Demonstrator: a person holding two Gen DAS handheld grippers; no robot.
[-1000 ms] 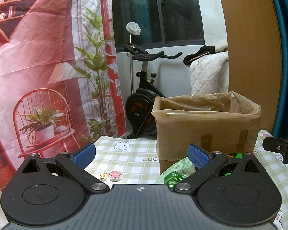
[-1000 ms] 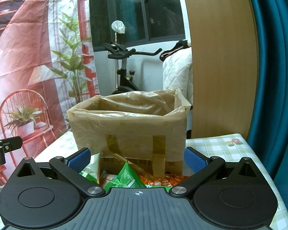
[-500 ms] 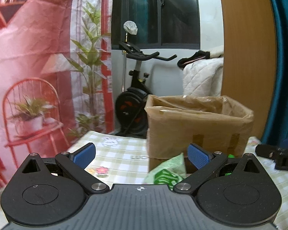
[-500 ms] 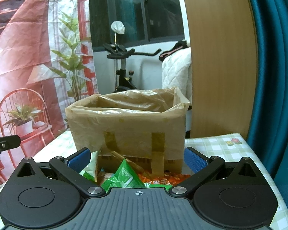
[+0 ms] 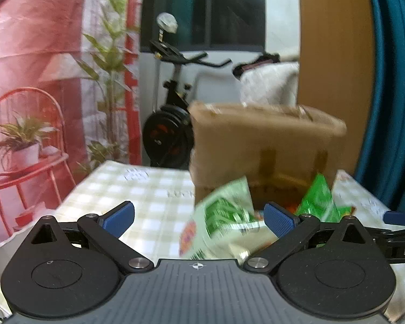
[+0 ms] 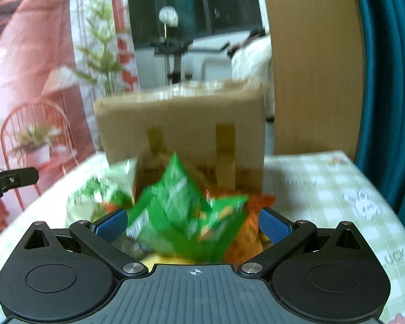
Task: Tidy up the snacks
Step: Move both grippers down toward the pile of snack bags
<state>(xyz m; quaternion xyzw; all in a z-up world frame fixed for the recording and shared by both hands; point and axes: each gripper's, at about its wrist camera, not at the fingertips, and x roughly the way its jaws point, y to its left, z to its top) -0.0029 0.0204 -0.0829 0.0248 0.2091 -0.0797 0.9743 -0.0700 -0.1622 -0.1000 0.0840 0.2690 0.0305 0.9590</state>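
Note:
A cardboard box lined with brown plastic (image 5: 267,145) (image 6: 183,129) stands on the checked tablecloth (image 5: 148,197). Snack bags lie in a pile in front of it. A pale green bag (image 5: 221,221) lies between my left gripper's (image 5: 199,220) open fingers, nearer the right pad (image 5: 279,220). A bright green bag (image 6: 183,216) sits between my right gripper's (image 6: 193,225) open fingers, with orange bags (image 6: 251,221) behind it. Neither gripper touches a bag as far as I can see. Both views are blurred.
An exercise bike (image 5: 172,124) and a white quilt (image 5: 270,86) stand behind the table. A wooden panel (image 5: 334,67) and teal curtain (image 5: 394,81) are at the right. A red printed backdrop (image 5: 35,81) hangs at the left. The tablecloth's right edge (image 6: 386,202) lies beside my right gripper.
Both grippers have tilted down and moved closer to the snack pile, so the bags now lie between the fingers. The fingers have stayed open.

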